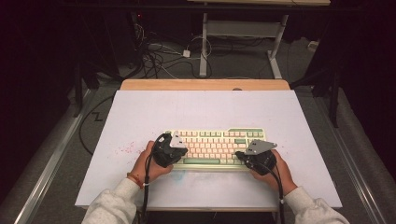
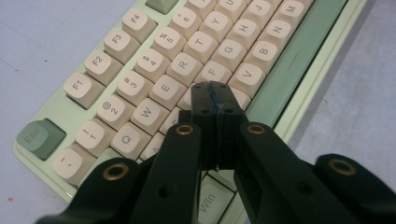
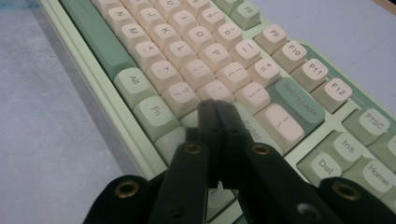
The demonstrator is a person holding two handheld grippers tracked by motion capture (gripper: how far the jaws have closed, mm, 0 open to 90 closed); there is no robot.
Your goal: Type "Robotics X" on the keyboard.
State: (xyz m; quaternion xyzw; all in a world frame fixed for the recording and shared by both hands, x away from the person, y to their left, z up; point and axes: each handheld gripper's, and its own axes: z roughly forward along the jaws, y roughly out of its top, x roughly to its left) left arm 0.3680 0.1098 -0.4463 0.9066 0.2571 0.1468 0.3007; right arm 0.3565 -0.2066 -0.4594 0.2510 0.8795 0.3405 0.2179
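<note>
A pale green keyboard (image 1: 217, 147) with cream keys and a green space bar lies on the white board, near its front. My left gripper (image 1: 179, 152) is over the keyboard's left end. In the left gripper view its jaws (image 2: 215, 89) are shut with nothing between them, tips over the keys just left of F (image 2: 212, 73) and V. My right gripper (image 1: 241, 154) is over the right end. Its jaws (image 3: 217, 105) are shut and empty, tips above the keys beside Enter (image 3: 251, 129). I cannot tell whether either tip presses a key.
The white board (image 1: 154, 112) covers a wooden table whose far edge (image 1: 205, 84) shows. Faint red specks (image 1: 126, 149) mark the board left of the keyboard. Cables and desk legs (image 1: 203, 46) stand on the floor beyond. A black cable (image 1: 86, 135) runs along the left.
</note>
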